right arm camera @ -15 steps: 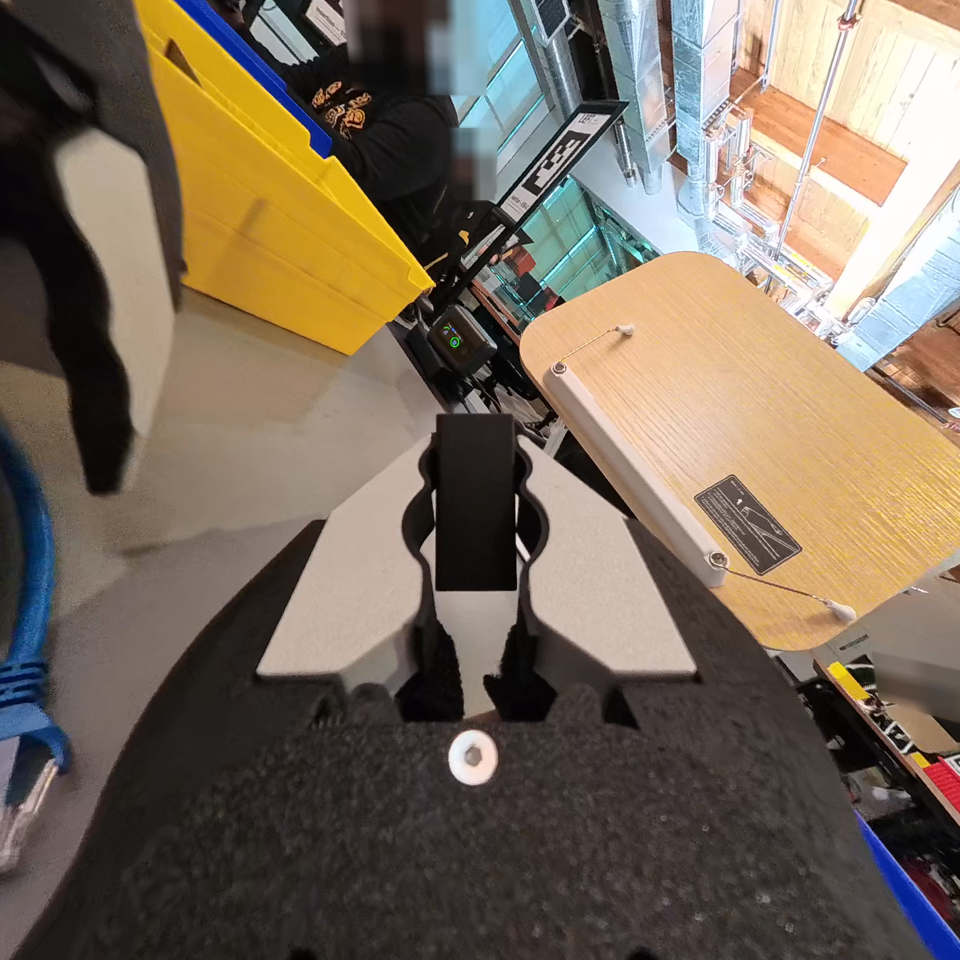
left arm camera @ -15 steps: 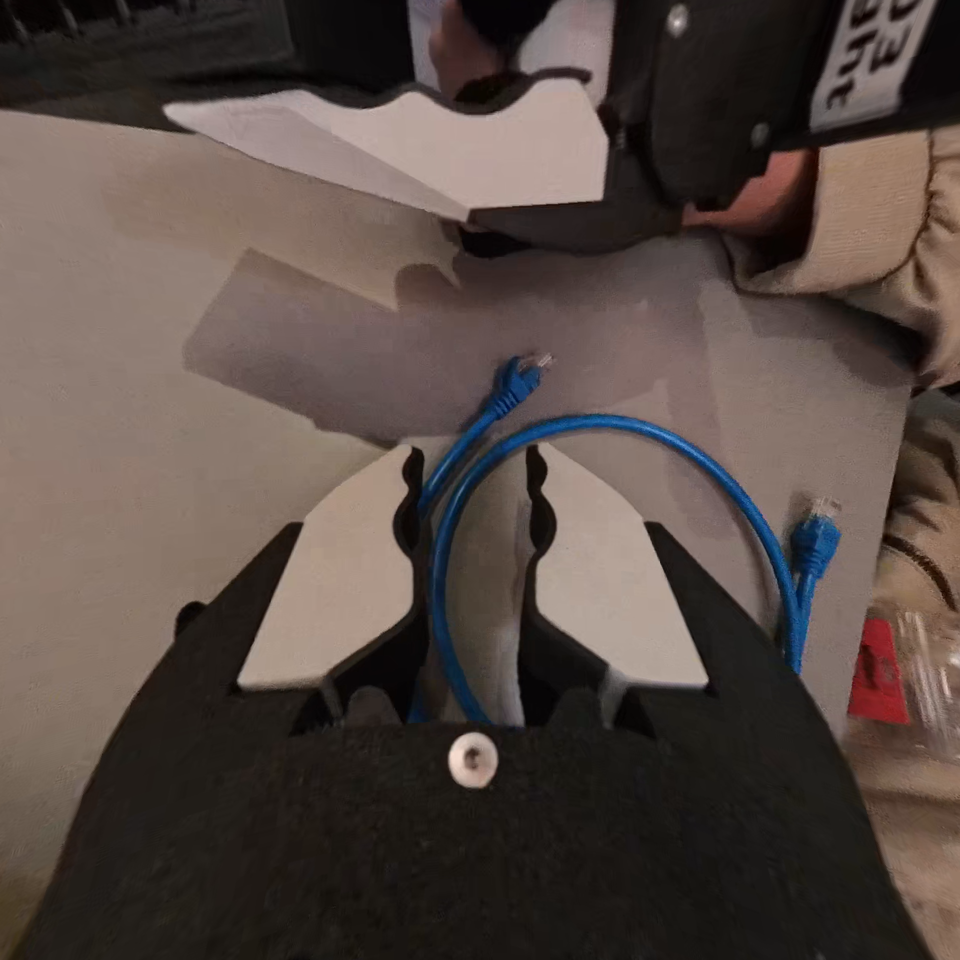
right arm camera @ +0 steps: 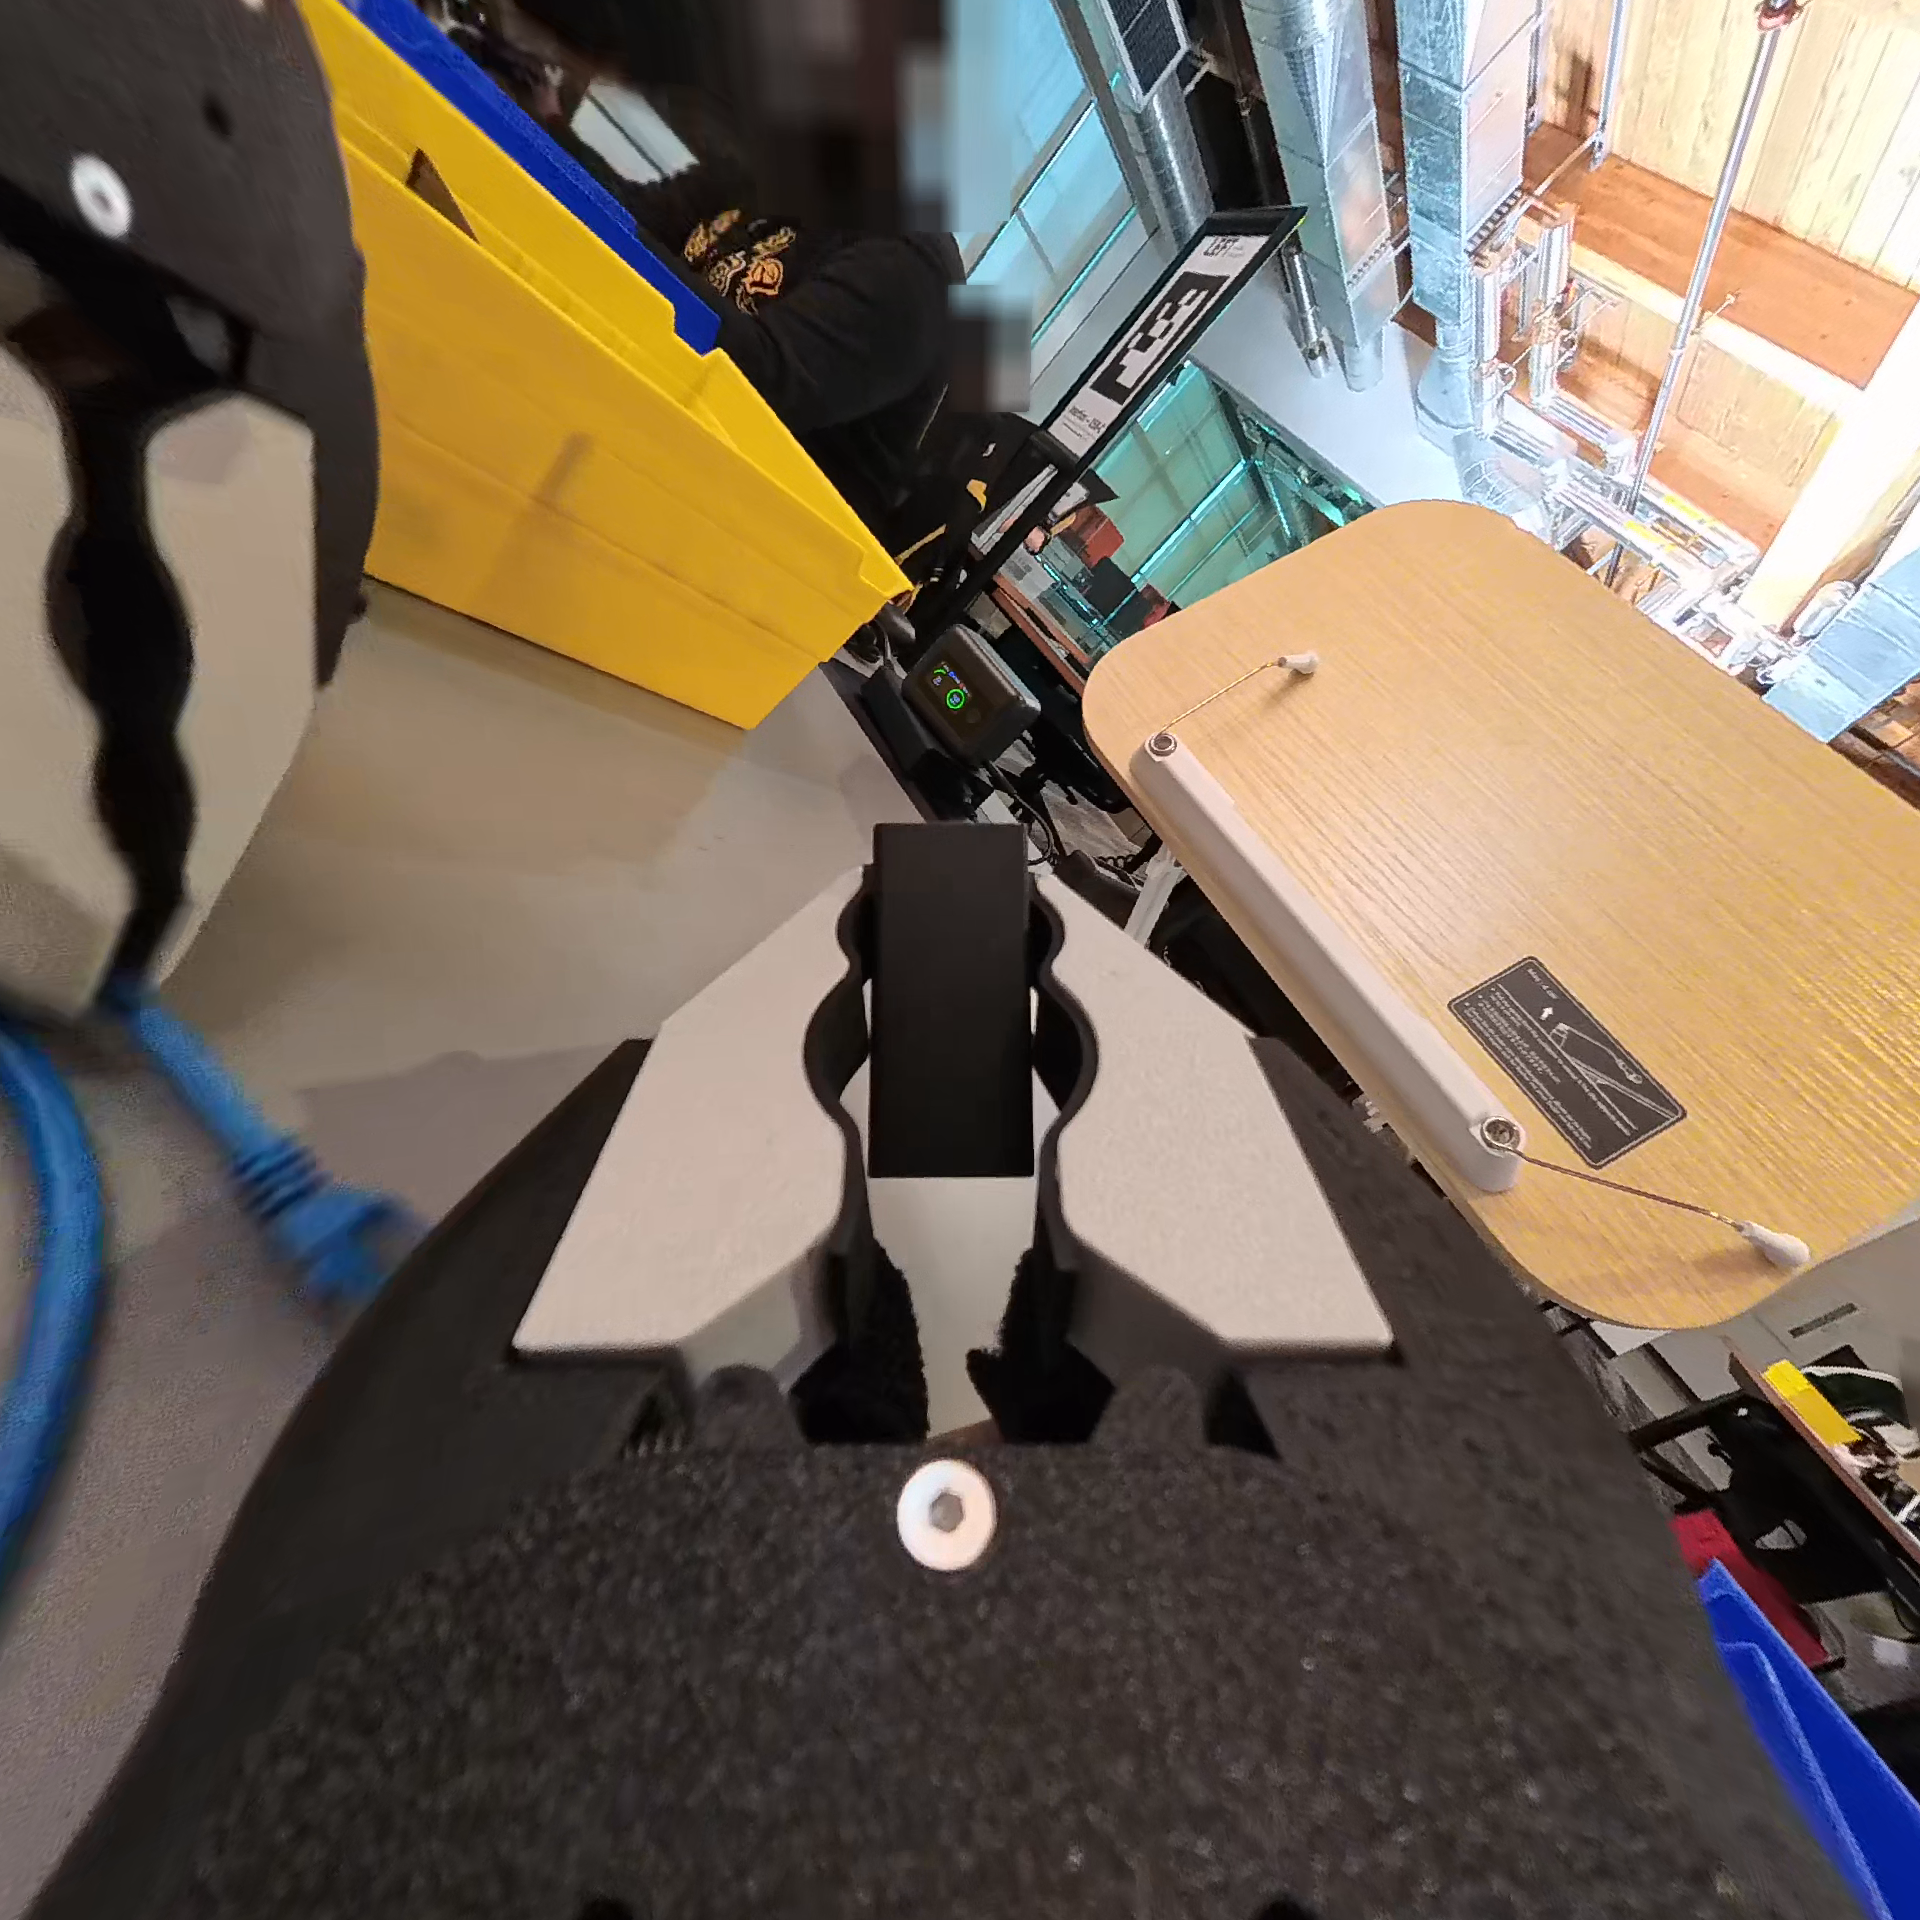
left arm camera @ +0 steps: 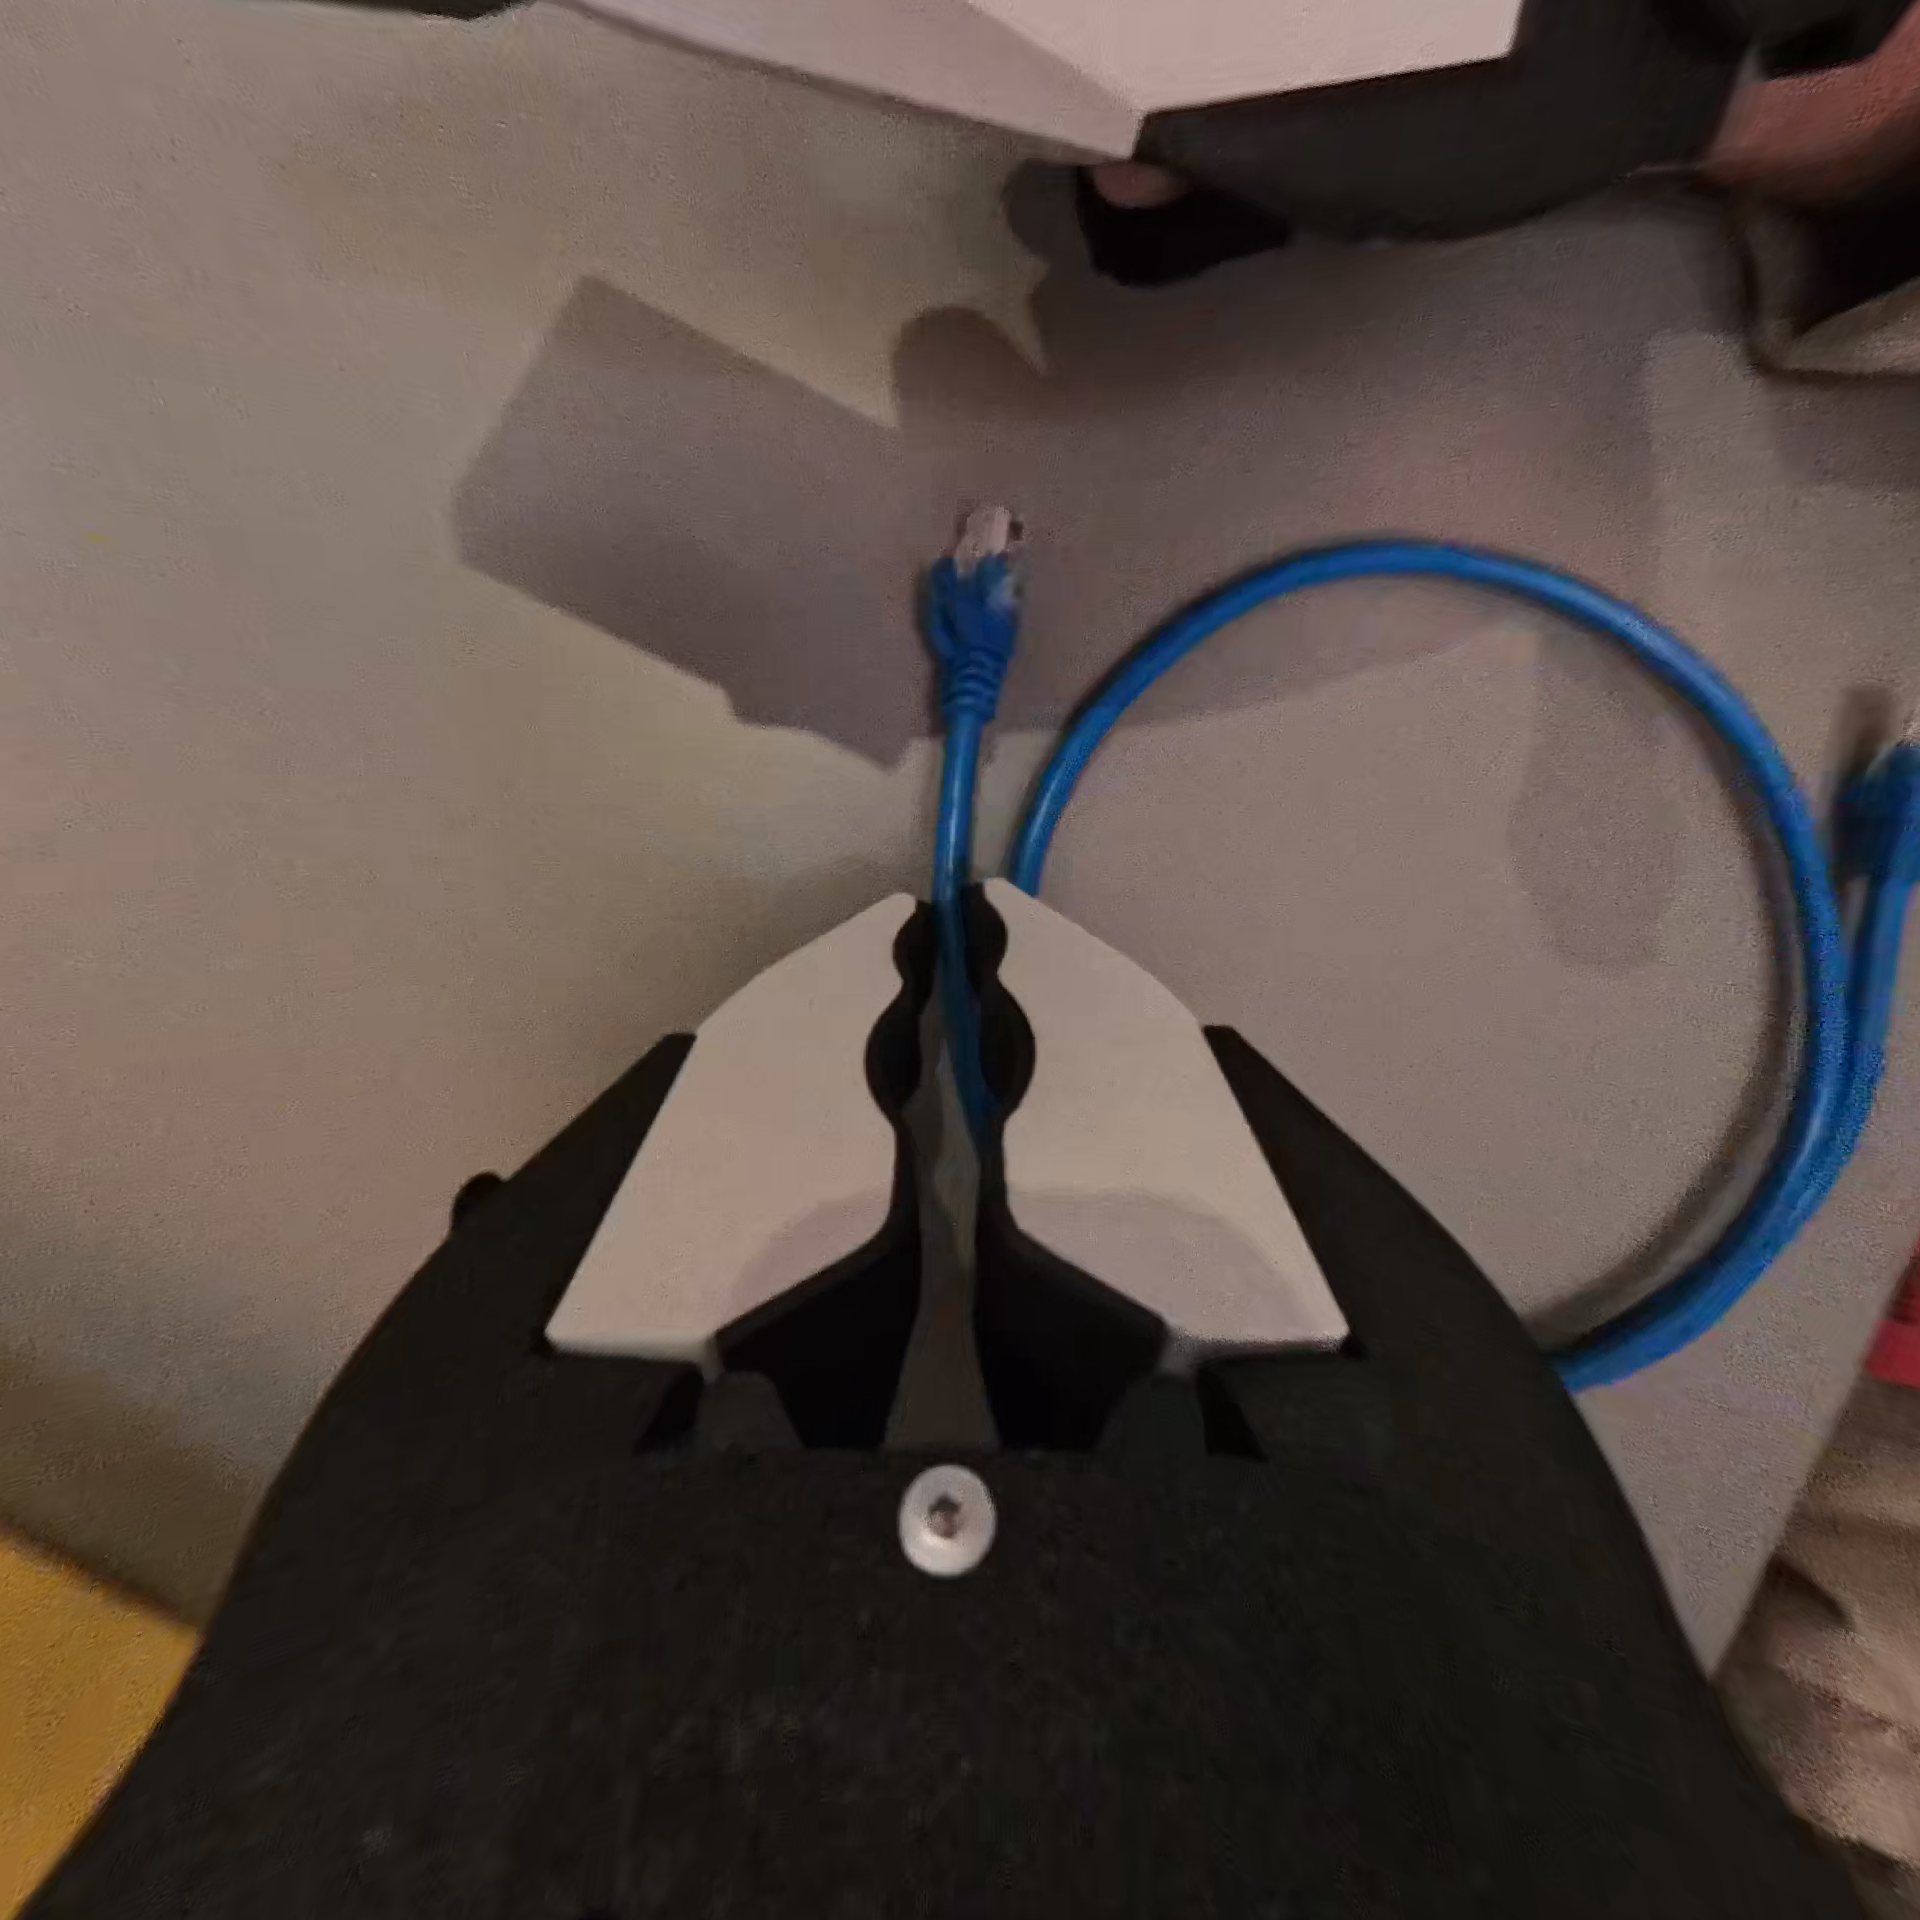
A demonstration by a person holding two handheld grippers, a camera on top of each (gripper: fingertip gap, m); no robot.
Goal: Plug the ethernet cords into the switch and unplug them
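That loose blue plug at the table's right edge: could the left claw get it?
Probably not right away. The left claw is already shut on the blue cord, so it would have to let go first. Otherwise the loose plug lies uncovered on the table.

Blue ethernet cord (left arm camera: 1704,717): looped on table, clear-tipped plug (left arm camera: 977,613) raised. Black switch (right arm camera: 951,1003): upright, clamped.

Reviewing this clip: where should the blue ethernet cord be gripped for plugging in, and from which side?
On the ribbed boot just behind the clear plug, approached from the cable side. The left gripper is shut on the blue ethernet cord further back, probably leaving the end floppy.
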